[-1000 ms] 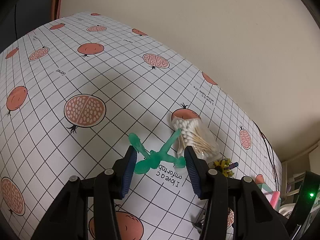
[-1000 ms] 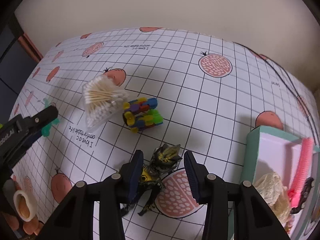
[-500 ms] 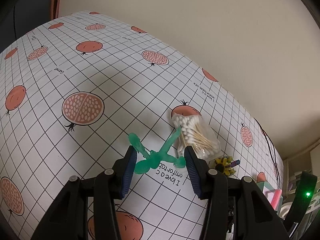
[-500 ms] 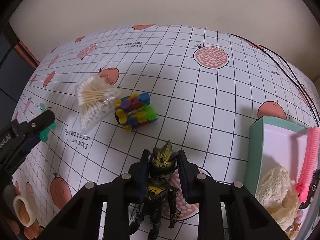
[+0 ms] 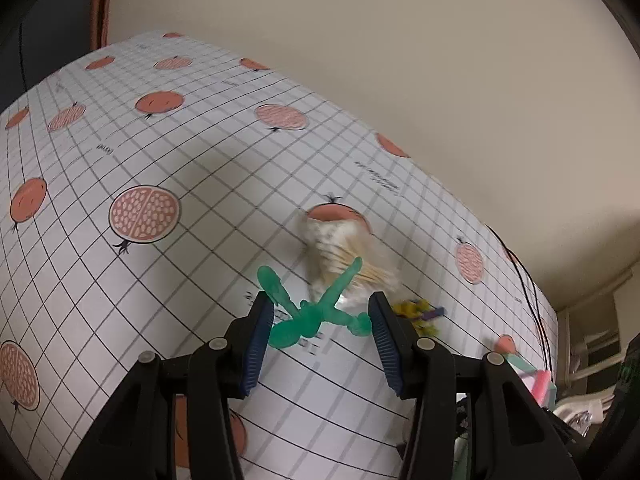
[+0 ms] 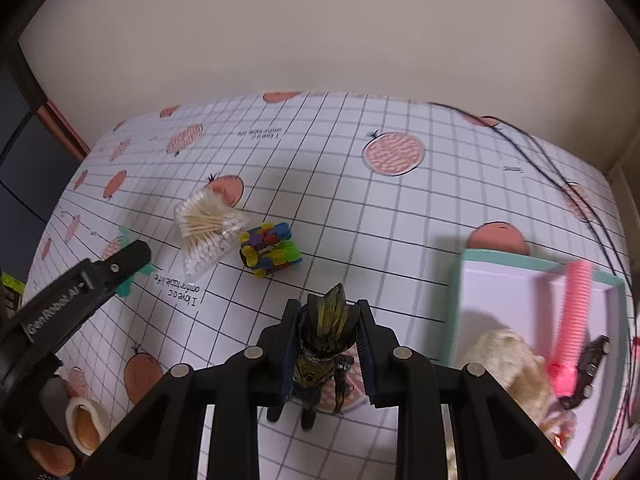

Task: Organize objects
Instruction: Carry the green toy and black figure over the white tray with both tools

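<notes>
So the right gripper [image 6: 327, 320] has its jaws clamped tight on a dark, gold-streaked action figure [image 6: 320, 344], squeezing it around the head and shoulders; the legs dangle below the jaws over a pomegranate print on the desk [image 6: 360, 216]. Over on the right edge sits a mint-rimmed tray [image 6: 456, 304] with a pink comb [image 6: 572, 320], a cream crocheted bundle [image 6: 508, 364] and a small dark toy car [image 6: 588, 364] inside it. Farther out, left of centre, a clear bag of cotton swabs [image 6: 206, 230] lies just beside a colourful block toy [image 6: 270, 250].

The left gripper [image 5: 320, 320] has its jaws spread wide, and a translucent green figure [image 5: 316, 308] lies flat on the desk between them, limbs splayed, with no clear contact on either pad. The swab bag looks blurry right behind it. From the right wrist view, the left gripper's tip covers most of that green figure at the far left.
</notes>
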`<state>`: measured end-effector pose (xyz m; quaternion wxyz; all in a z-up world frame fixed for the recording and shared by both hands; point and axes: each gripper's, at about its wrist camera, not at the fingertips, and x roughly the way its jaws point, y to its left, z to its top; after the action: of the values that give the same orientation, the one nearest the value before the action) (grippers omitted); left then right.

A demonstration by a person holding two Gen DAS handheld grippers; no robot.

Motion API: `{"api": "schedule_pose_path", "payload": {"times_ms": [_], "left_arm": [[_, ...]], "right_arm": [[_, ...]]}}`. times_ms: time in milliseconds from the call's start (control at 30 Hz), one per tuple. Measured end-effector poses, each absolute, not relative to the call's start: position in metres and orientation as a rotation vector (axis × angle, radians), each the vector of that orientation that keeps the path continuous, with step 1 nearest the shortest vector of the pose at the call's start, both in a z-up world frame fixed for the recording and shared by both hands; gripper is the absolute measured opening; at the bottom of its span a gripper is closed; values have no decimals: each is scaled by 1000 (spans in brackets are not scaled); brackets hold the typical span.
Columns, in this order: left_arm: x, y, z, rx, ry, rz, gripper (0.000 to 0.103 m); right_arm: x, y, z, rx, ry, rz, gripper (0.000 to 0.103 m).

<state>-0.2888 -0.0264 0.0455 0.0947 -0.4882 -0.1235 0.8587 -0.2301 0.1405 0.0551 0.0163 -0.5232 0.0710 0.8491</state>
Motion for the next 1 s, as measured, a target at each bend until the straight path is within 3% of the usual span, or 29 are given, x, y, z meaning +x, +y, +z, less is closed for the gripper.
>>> {"api": "schedule_pose_path", "payload": {"times_ms": [600, 1000], "left_arm": [[-210, 28, 104, -1335, -82, 2551, 51], [-154, 48, 103, -1356, -63, 2438, 51]], "right_arm": [[-134, 191, 117, -1449, 310, 2715, 28], [-75, 227, 118, -1401, 384, 2710, 28]]}}
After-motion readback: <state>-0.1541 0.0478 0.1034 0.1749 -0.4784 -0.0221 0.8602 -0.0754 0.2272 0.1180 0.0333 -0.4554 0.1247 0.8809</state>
